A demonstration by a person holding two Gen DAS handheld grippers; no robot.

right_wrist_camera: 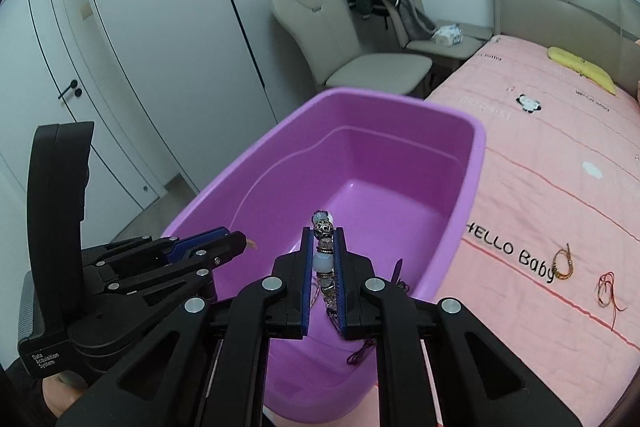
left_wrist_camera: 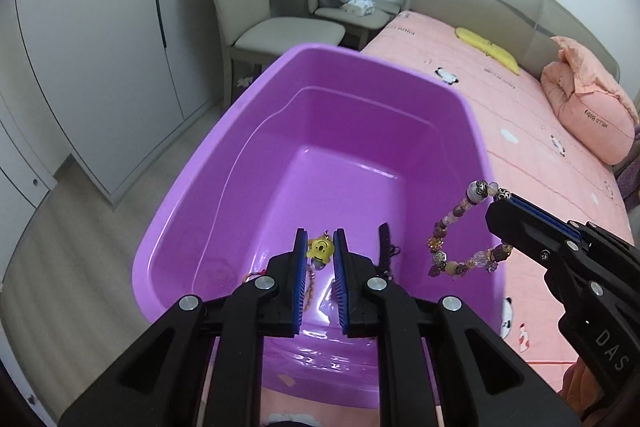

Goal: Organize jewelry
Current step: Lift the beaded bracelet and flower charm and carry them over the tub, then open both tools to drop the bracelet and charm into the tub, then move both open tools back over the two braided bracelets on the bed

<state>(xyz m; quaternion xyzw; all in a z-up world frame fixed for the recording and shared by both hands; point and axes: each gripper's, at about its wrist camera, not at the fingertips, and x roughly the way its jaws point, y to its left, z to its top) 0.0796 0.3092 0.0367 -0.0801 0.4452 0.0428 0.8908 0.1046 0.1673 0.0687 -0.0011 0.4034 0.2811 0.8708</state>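
1. "HELLO Baby" in black letters runs across the pink sheet (right_wrist_camera: 560,187), just right of the purple tub (right_wrist_camera: 400,131), in the right wrist view.
2. "Data Acquisition System" in small white print sits on the grey base of the left gripper (right_wrist_camera: 244,243), at the lower left of that view.
3. "DAS" in pale letters marks the black body of the right gripper (left_wrist_camera: 496,203), at the right edge of the left wrist view.
4. Dark print on the pink pillow (left_wrist_camera: 592,107) is upside down; it appears to say "HELLO".
5. Other small prints on the sheet, farther up the bed, are too small to read.
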